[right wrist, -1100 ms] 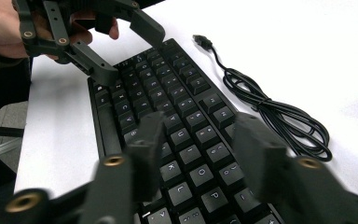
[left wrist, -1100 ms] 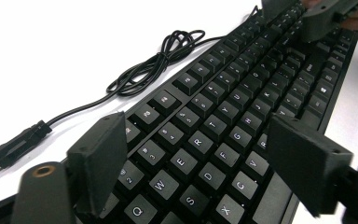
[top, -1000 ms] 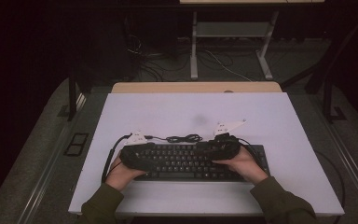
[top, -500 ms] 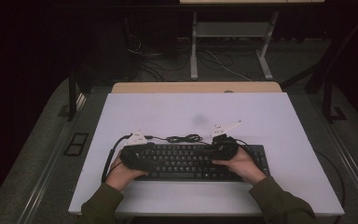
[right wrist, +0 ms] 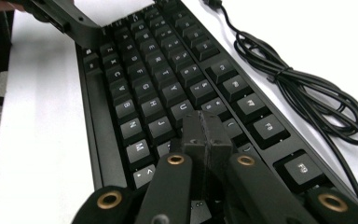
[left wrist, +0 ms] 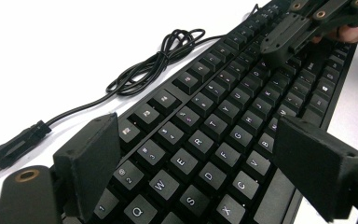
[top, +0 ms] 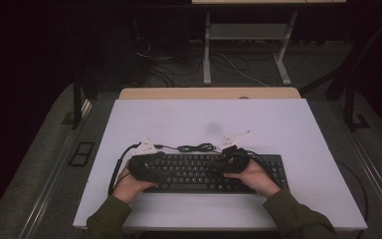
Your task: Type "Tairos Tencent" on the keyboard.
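Note:
A black keyboard (top: 199,173) lies across the front of the white table (top: 204,119), with its black cable (top: 196,147) coiled just behind it. My left gripper (top: 160,167) hovers over the keyboard's left end. In the left gripper view it (left wrist: 205,163) stands open, its wide-apart pads (left wrist: 91,161) straddling the Q, W and E rows with nothing between them. My right gripper (top: 222,164) is over the keyboard's right half. In the right gripper view it (right wrist: 205,128) is shut, with its tips low over the keys (right wrist: 168,100) near J and K.
The cable's USB plug (left wrist: 11,148) lies loose on the table beside the keyboard's left end. The coil (right wrist: 303,88) runs along the keyboard's far edge. A wooden strip (top: 209,93) borders the table's far side. Beyond it is dark floor with desk legs (top: 207,50).
My right gripper has shifted slightly left and toward the person, settling lower over the keys. The left gripper and the keyboard have stayed put.

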`<state>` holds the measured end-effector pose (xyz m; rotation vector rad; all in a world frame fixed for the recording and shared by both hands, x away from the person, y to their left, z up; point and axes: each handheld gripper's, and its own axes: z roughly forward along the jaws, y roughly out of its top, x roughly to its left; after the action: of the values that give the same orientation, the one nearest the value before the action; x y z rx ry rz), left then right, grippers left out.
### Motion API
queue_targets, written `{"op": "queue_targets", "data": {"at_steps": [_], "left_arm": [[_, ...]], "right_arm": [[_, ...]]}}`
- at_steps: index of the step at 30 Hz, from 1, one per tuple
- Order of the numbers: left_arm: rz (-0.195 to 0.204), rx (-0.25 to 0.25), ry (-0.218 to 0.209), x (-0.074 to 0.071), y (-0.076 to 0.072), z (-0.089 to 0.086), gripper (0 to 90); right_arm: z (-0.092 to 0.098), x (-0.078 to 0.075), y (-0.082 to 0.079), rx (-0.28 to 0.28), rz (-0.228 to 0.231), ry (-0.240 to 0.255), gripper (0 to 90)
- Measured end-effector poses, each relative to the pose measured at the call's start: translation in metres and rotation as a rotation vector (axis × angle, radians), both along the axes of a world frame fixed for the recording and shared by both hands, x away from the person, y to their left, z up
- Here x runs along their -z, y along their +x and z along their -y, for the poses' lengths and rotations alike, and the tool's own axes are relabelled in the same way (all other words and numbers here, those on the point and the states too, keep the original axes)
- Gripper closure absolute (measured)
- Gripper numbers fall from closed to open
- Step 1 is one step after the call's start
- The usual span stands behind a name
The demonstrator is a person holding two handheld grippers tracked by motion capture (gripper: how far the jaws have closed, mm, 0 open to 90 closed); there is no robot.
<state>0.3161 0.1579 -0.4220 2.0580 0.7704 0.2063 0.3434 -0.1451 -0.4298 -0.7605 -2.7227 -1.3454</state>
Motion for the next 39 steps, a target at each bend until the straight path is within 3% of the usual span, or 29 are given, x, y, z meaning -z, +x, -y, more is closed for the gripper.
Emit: {"op": "queue_targets", "data": {"at_steps": [8,22,33,39], "left_arm": [[0.001,0.000,0.001,0.000,0.000,0.000,14.1],[0.003,0.002,0.006,0.000,0.000,0.000,14.1],[0.003,0.003,0.005,0.000,0.000,0.001,14.3],[0.004,0.004,0.004,0.000,0.000,0.000,14.4]], "right_arm": [[-0.003,0.005,0.002,-0.003,0.006,-0.038,89.1],[-0.004,0.008,0.002,-0.003,0.006,-0.055,89.1],[0.002,-0.001,-0.001,0.003,0.010,0.006,83.5],[0.007,-0.006,-0.001,0.009,0.008,0.051,73.4]]}}
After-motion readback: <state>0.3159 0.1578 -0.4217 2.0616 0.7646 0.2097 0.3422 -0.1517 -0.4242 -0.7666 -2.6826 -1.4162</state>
